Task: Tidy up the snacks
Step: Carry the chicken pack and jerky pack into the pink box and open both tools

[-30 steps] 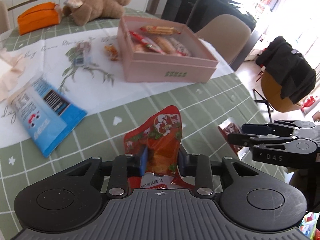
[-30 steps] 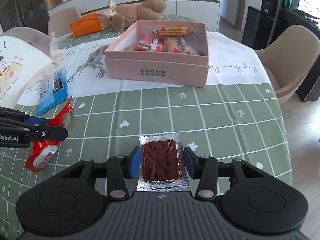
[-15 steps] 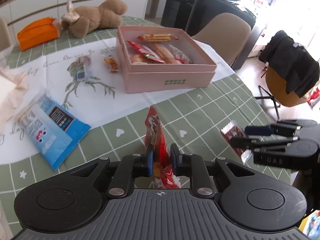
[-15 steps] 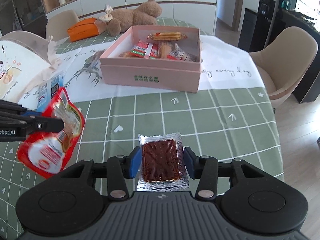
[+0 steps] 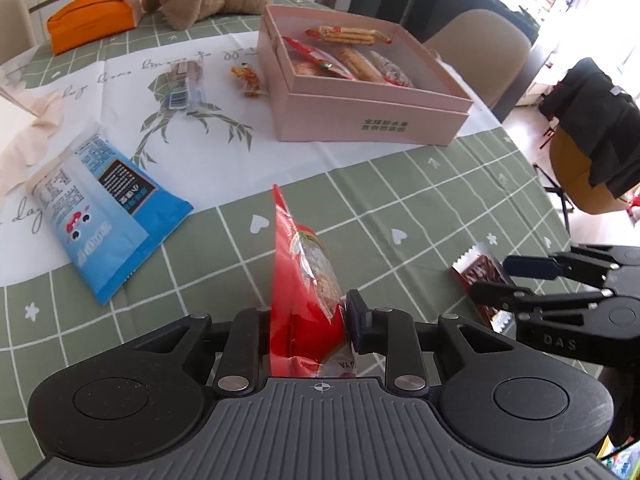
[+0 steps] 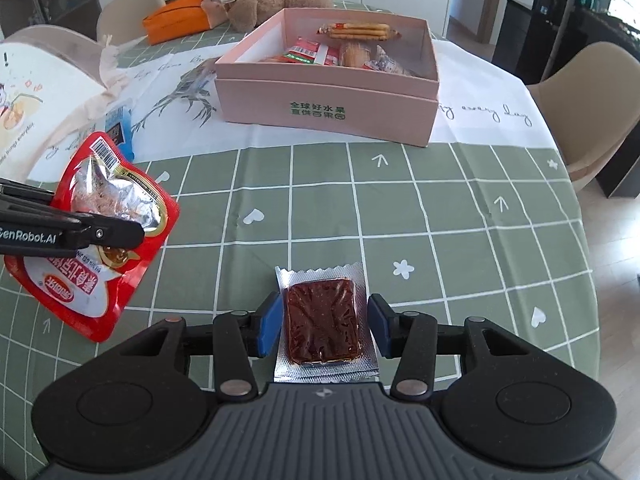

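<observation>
Left wrist view: turning edge-on since a second ago — red pouch (image 5: 298, 280) standing lower centre, left gripper (image 5: 308, 320) pinching it, jaws easing apart.

Right wrist view: gripping brown bar (image 6: 322, 324) in right gripper (image 6: 322, 326) — pink box (image 6: 328, 102) waiting upper centre.

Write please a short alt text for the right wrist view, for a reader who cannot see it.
The right gripper holds a silver packet with a dark brown snack over a green checked tablecloth. At left, the left gripper pinches a red pouch. Beyond stands an open pink box of snacks.
</observation>
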`<state>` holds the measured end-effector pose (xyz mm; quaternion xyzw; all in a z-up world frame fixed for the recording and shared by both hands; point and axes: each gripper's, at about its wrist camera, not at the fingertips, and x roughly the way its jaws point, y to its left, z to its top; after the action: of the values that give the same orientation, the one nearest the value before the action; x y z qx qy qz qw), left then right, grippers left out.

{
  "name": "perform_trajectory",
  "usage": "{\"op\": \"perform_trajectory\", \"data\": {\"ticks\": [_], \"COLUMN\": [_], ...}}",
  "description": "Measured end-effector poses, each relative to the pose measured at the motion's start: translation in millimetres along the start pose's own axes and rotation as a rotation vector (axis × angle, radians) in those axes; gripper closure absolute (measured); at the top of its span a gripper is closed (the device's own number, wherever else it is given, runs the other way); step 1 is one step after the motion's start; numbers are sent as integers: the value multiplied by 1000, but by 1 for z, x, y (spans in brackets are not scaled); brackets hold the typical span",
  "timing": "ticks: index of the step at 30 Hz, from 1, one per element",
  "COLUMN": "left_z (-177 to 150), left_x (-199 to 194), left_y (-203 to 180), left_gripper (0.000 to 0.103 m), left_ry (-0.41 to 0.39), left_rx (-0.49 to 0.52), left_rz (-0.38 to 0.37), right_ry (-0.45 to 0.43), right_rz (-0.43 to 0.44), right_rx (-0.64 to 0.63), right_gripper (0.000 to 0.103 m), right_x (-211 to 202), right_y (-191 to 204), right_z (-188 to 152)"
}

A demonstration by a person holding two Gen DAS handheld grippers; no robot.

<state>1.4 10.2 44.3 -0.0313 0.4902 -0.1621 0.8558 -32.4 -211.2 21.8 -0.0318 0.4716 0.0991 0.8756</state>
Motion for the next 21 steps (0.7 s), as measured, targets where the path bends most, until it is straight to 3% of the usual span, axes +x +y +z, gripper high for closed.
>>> {"op": "perform_trajectory", "data": {"ticks": [7,12,16,21], "left_z": [5,26,62,133], "left_x": [-17,-41,-65,-91], "left_y": [-6,-16,-25,-36], "left_gripper": [78,78,78,78], "left_ry": [-47,-111,-179,-274], "left_rx": [-9,4,28,61], "left_rz": [-81,-136,-182,-216], "right_ry": [-14,-41,-114,-287], "right_rz": [-4,12,14,-3], "right_rx": [1,33,39,-5], "right_gripper": [57,57,57,57], "right_x": [-9,-22,-46,-91], "right_y": [0,-6,-13,-20], "right_z": [7,16,40,96]}}
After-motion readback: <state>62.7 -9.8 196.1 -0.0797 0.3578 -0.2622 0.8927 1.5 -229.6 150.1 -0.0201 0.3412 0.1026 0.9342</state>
